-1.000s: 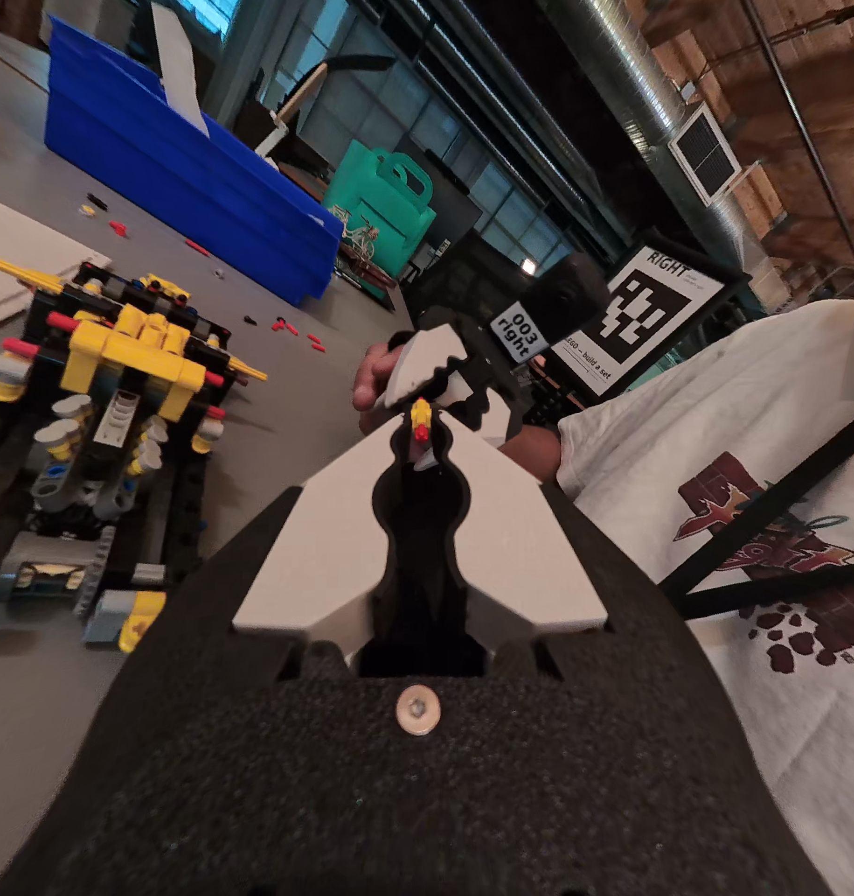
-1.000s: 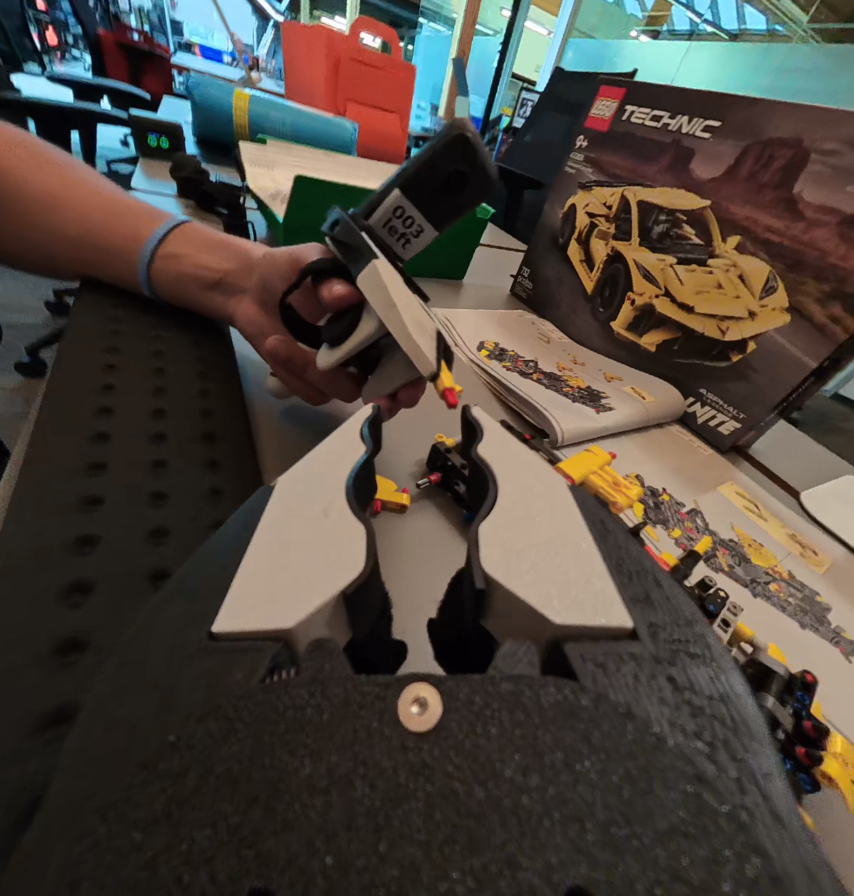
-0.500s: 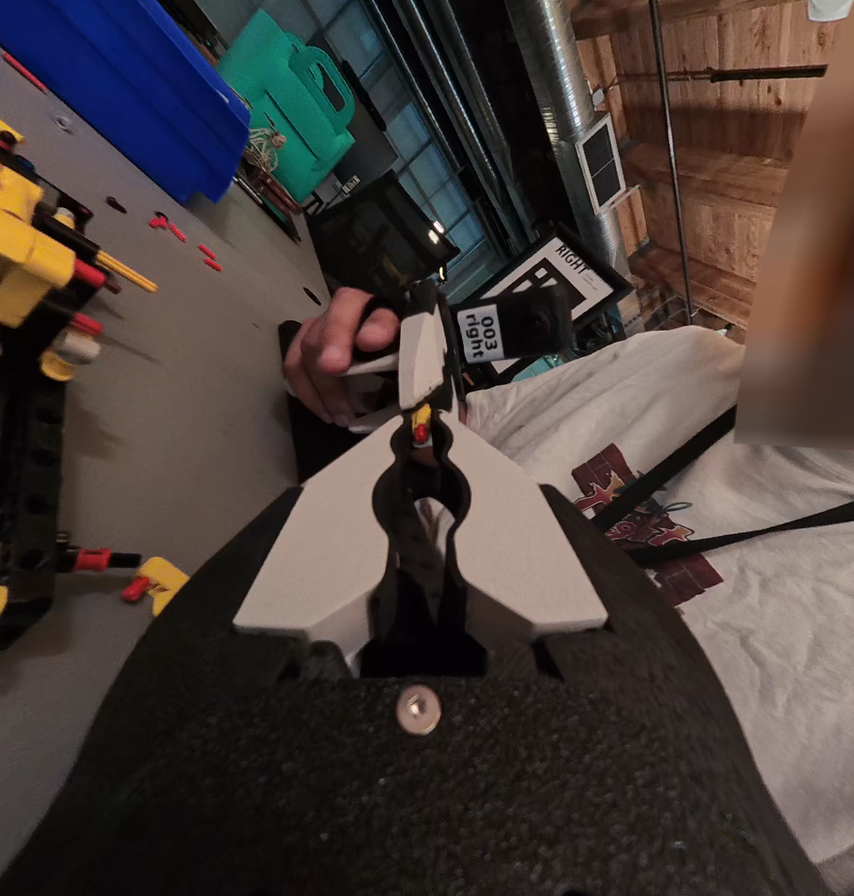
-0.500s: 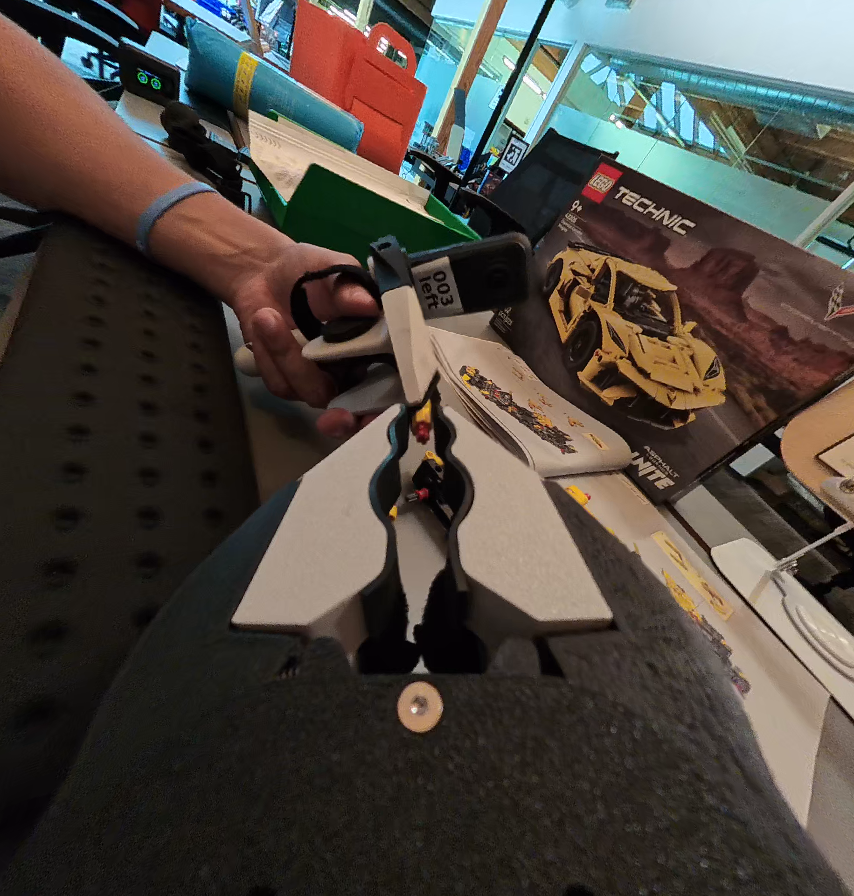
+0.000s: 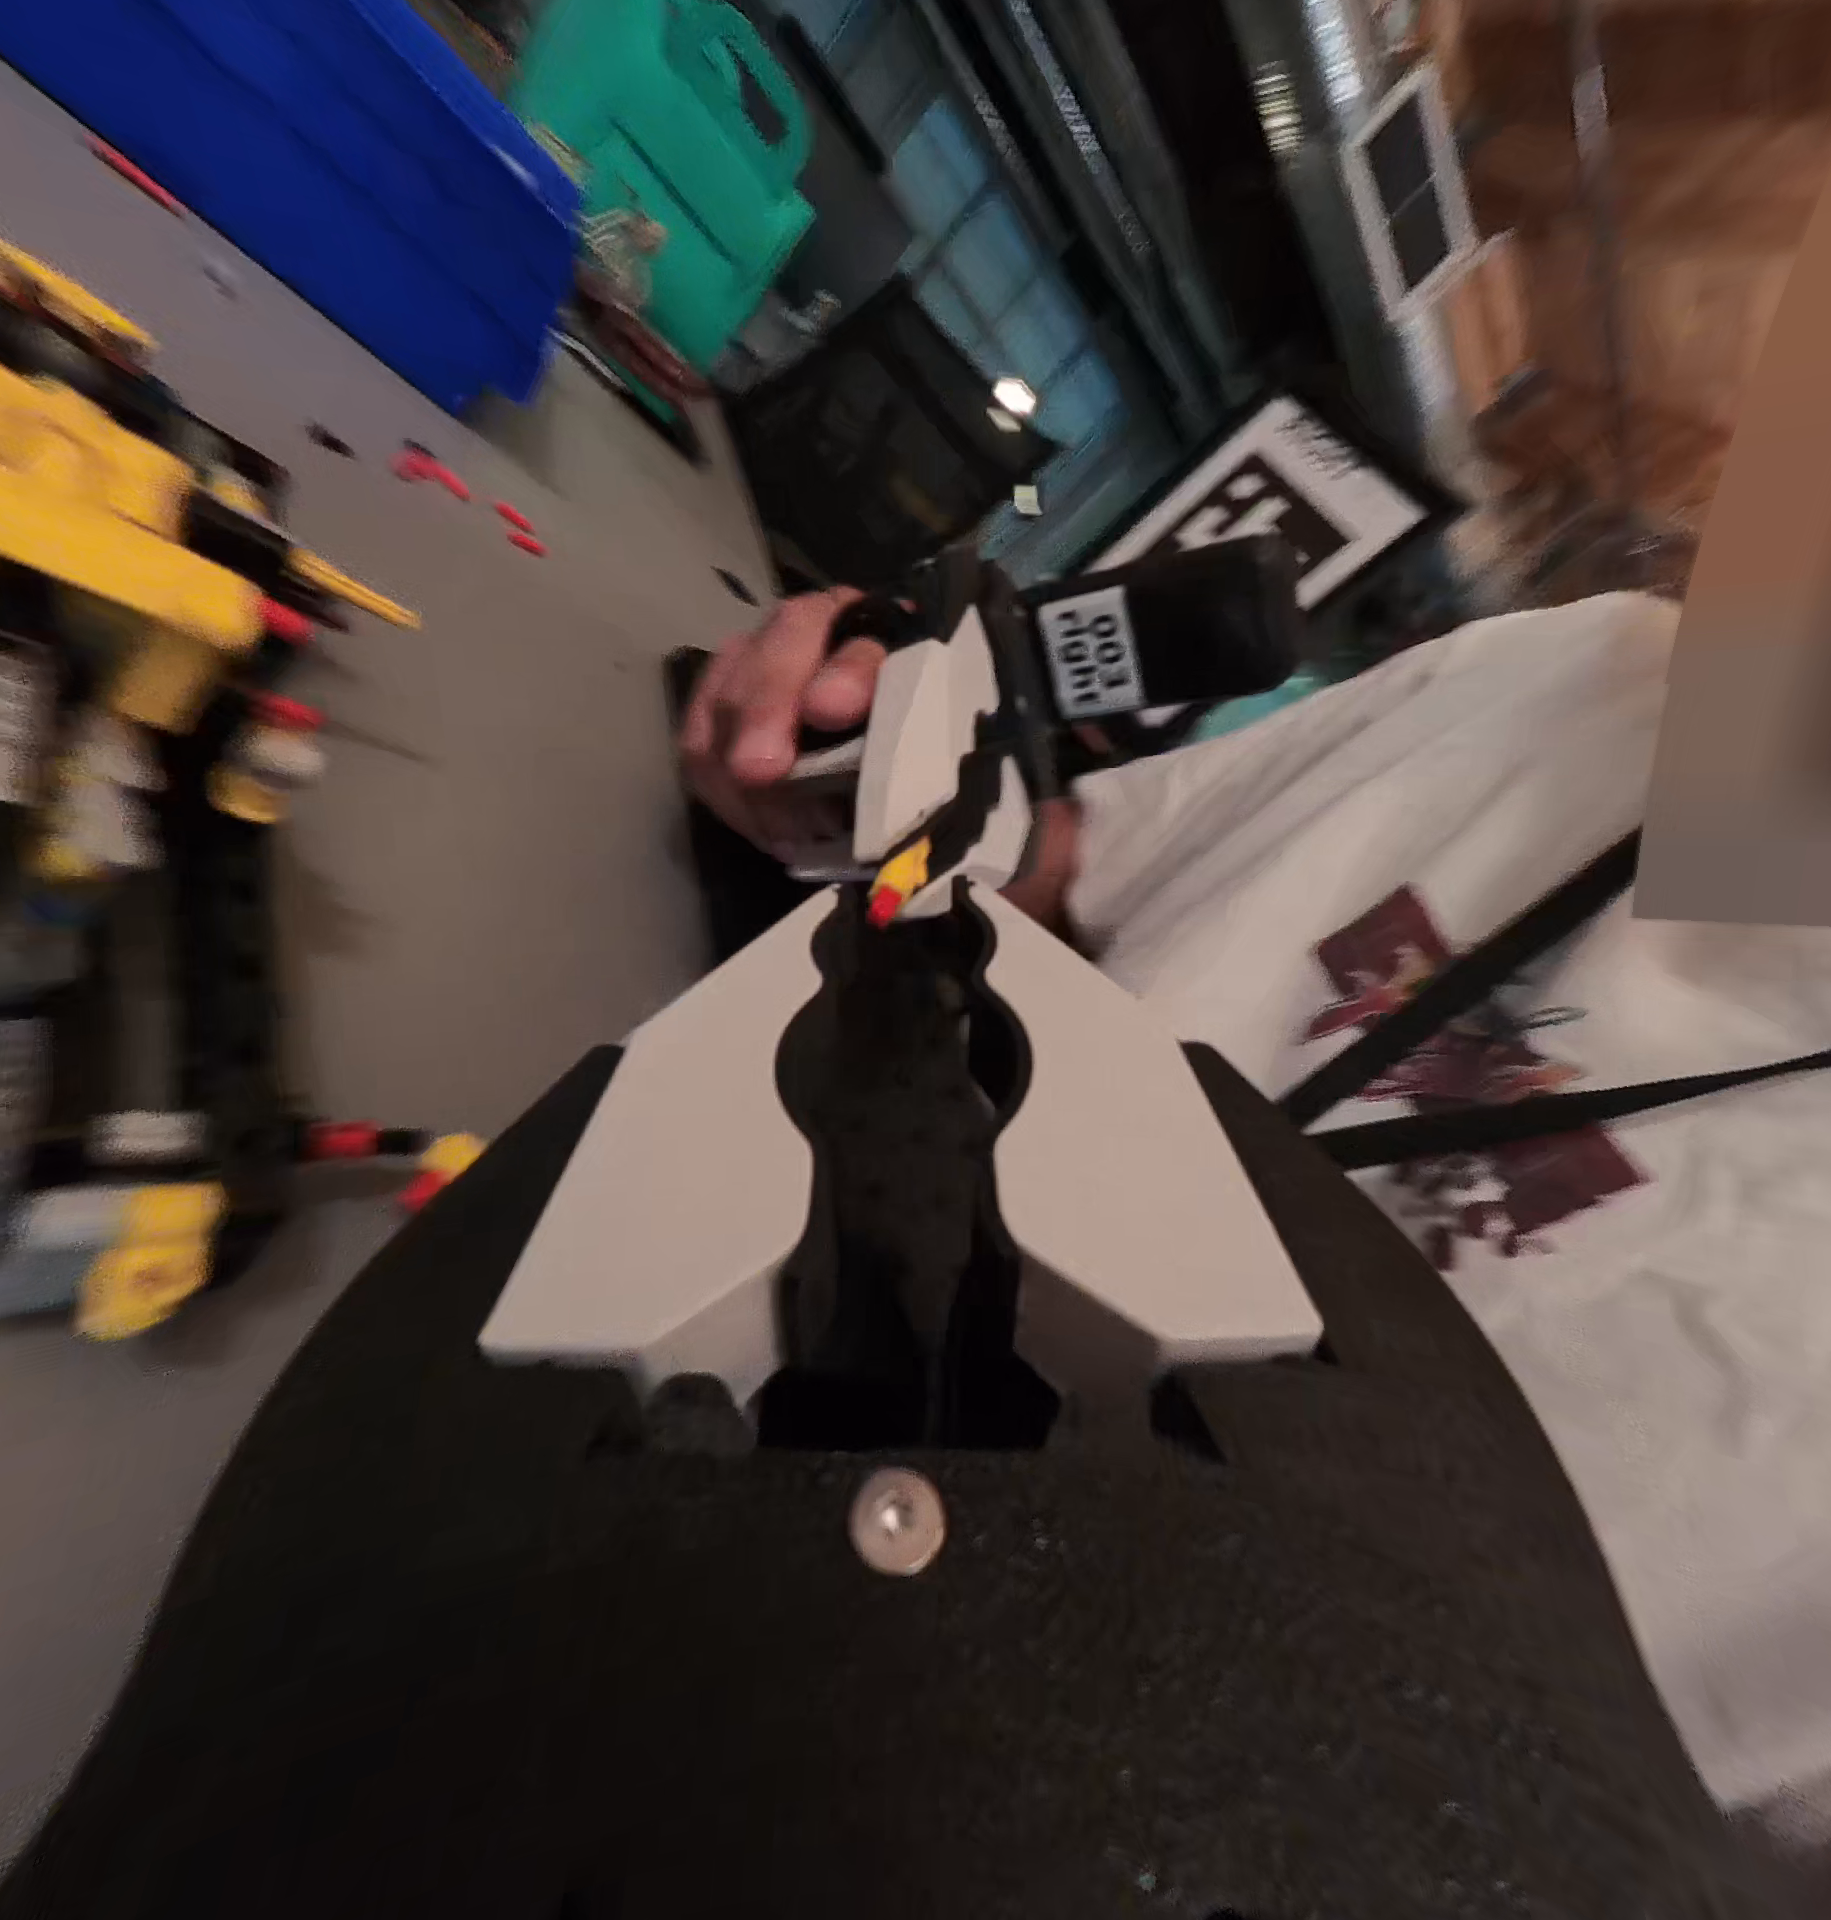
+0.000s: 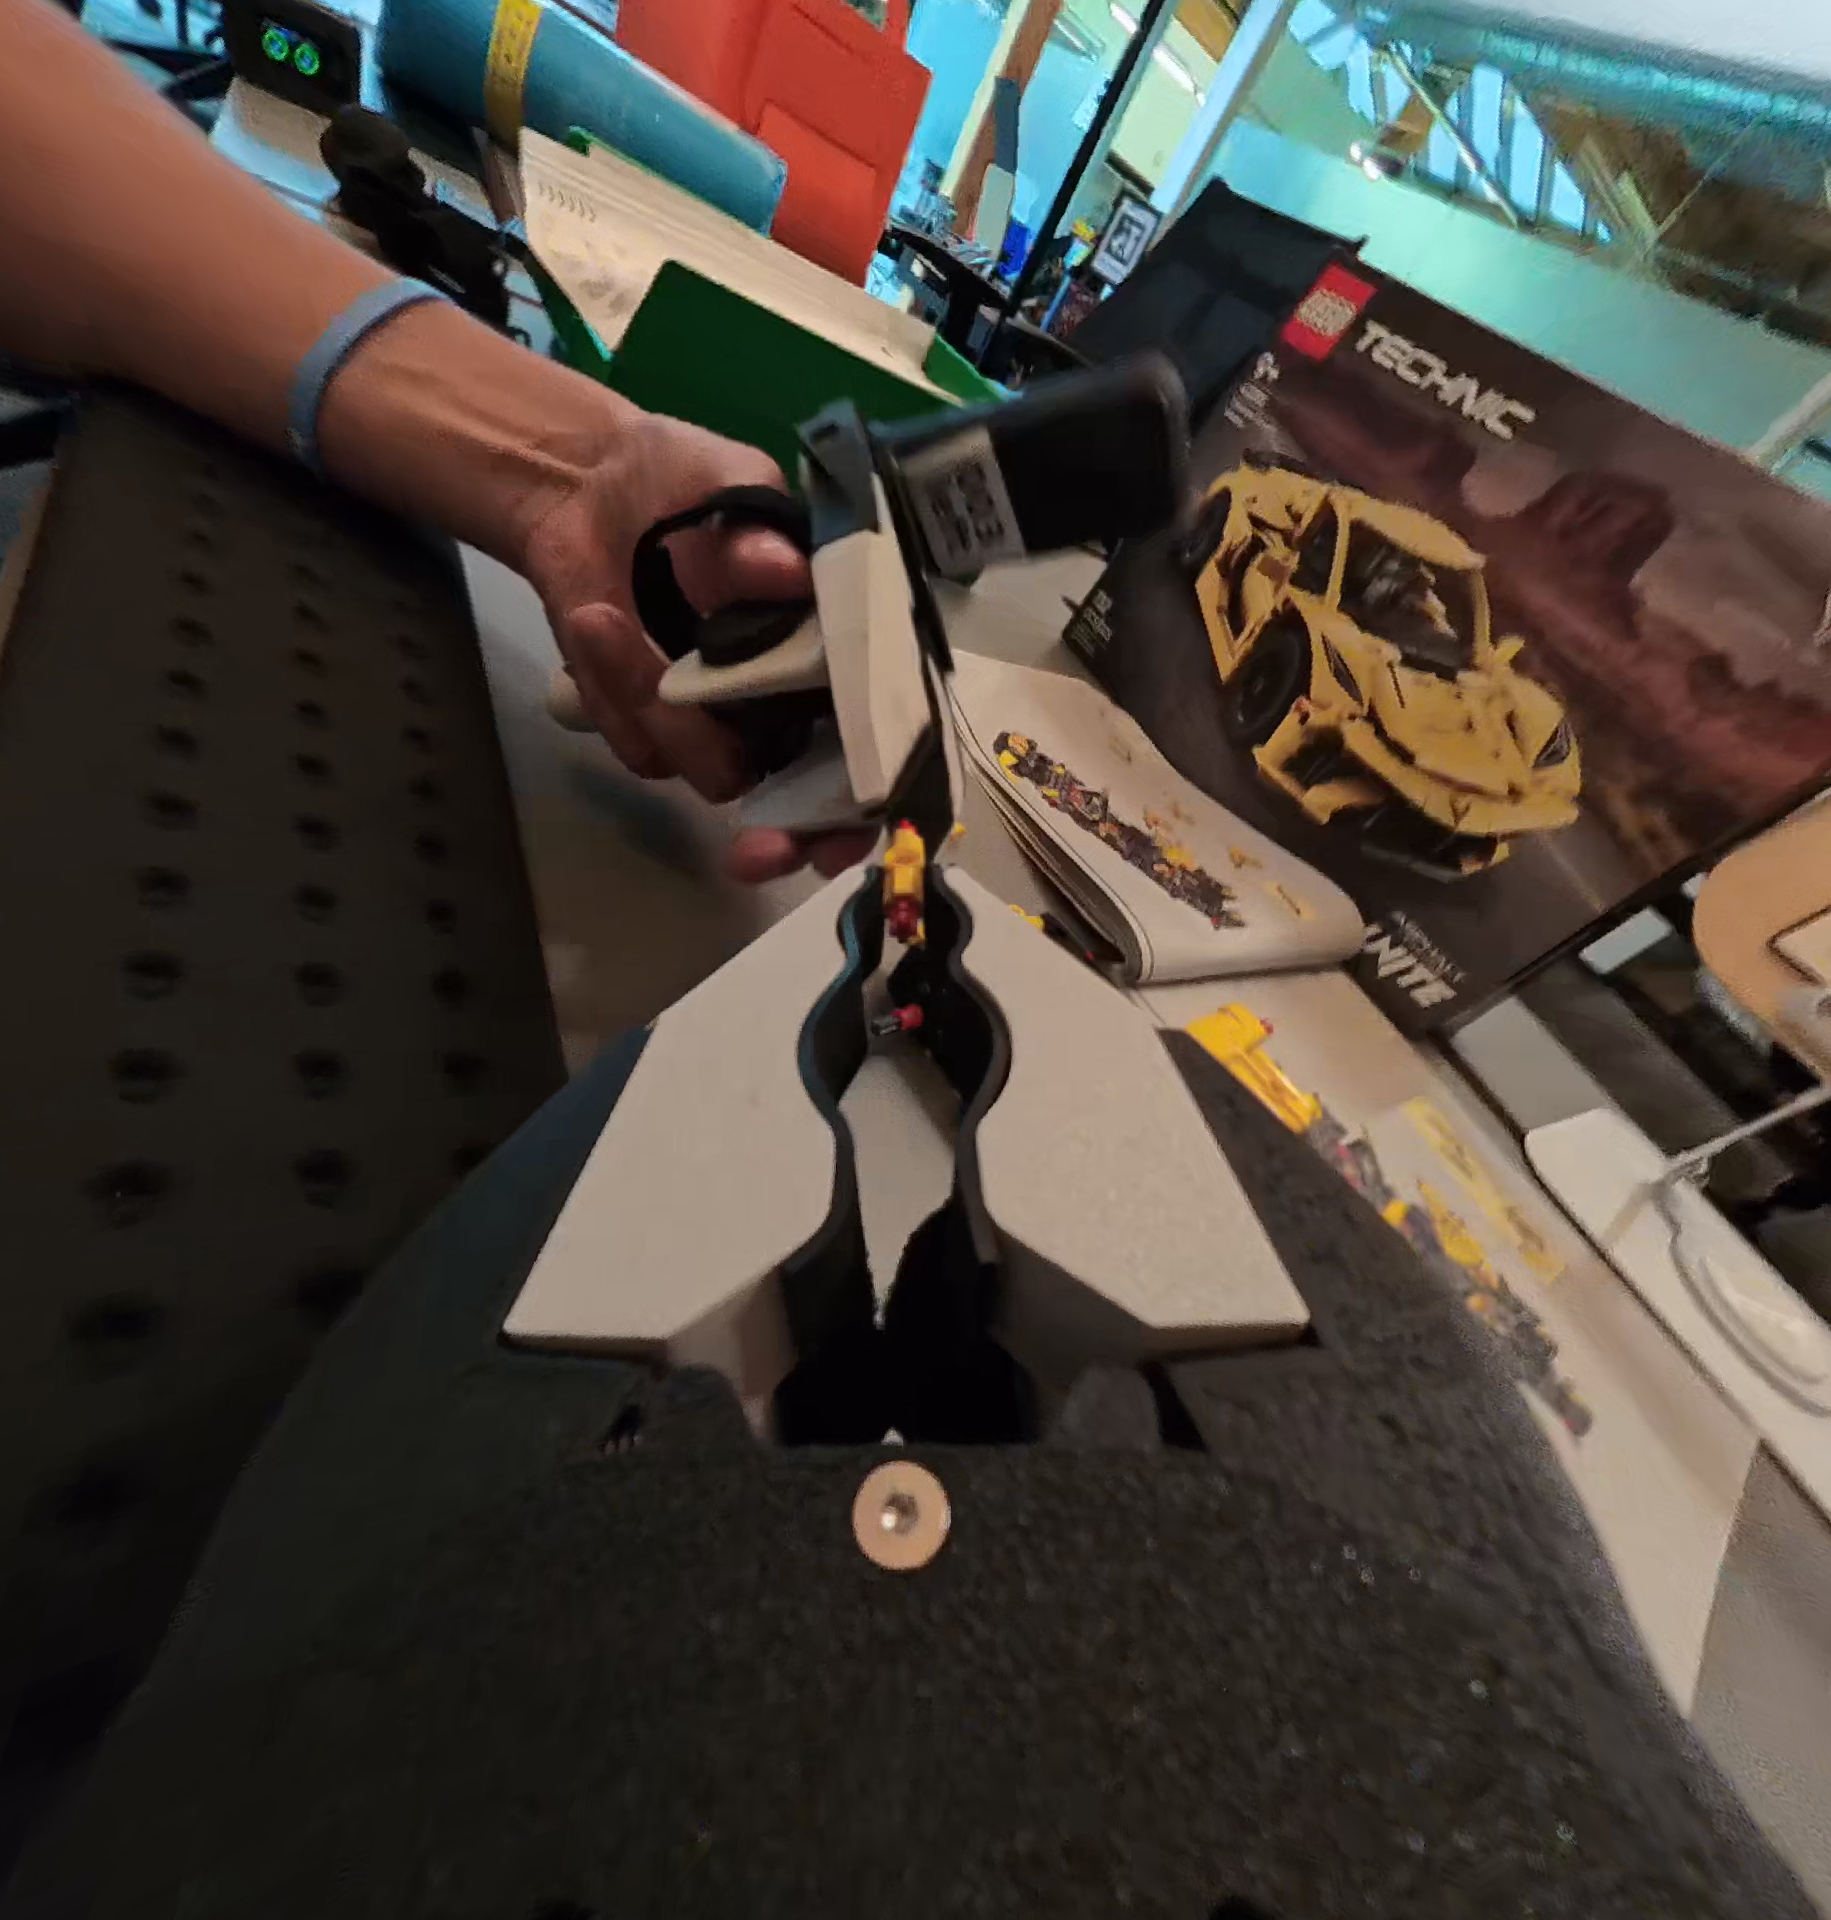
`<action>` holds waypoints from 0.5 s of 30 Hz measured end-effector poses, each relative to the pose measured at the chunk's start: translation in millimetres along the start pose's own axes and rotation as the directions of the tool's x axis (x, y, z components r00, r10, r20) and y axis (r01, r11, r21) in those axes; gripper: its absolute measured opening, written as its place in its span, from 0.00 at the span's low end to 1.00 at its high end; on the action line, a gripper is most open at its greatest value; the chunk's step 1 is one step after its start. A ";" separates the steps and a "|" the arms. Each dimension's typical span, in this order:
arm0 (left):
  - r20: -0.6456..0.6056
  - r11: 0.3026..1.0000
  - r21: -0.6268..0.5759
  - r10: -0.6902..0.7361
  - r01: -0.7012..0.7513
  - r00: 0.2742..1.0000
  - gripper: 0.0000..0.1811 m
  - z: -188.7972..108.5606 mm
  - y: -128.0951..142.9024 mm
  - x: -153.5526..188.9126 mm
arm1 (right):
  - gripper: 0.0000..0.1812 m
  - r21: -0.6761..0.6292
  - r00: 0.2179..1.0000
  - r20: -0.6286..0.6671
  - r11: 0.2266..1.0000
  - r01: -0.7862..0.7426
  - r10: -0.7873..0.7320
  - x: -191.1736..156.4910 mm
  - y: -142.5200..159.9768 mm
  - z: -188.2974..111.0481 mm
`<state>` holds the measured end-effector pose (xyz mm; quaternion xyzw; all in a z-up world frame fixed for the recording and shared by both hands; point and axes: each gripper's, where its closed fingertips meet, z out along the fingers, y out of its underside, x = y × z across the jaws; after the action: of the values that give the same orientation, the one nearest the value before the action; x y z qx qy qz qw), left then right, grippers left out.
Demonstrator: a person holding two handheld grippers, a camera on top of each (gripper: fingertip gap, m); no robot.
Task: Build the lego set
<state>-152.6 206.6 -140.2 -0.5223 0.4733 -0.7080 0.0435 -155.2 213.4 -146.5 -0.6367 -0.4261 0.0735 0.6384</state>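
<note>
A small yellow piece with a red pin end (image 6: 903,868) sits between the tips of my right gripper (image 6: 909,883), which is shut on it. In the left wrist view the piece (image 5: 898,878) hangs tilted from the right gripper (image 5: 926,842), with its red end between the tips of my left gripper (image 5: 898,904). The left jaws stand a little apart and do not press on it. The left gripper (image 6: 916,810) points down at the piece from above. The partly built yellow and black car (image 5: 111,582) lies blurred at the left. A small black sub-assembly (image 6: 932,997) lies on the table behind the right fingers.
The open instruction booklet (image 6: 1129,831) and the set's box (image 6: 1462,623) stand beyond the grippers. A blue bin (image 5: 319,187), a teal bag (image 5: 682,177) and loose red pins (image 5: 454,488) are at the table's far side. A black perforated mat (image 6: 215,831) lies left. Left and right tips are no more than a few centimetres apart.
The right gripper closed around the piece that the left gripper was holding. The left jaws have parted, and the piece now tilts in line with the right gripper. Both views are motion-blurred.
</note>
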 end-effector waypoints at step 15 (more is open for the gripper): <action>0.405 0.711 -0.628 0.646 -0.317 0.647 0.19 -37.2 59.0 -76.0 | 0.04 -0.377 0.874 0.233 0.868 -0.324 0.428 -22.9 57.4 6.7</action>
<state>-173.0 239.7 -235.7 -0.5580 0.7269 -0.3149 0.2473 -148.0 214.1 -208.2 -0.7853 -0.3927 0.2249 0.4225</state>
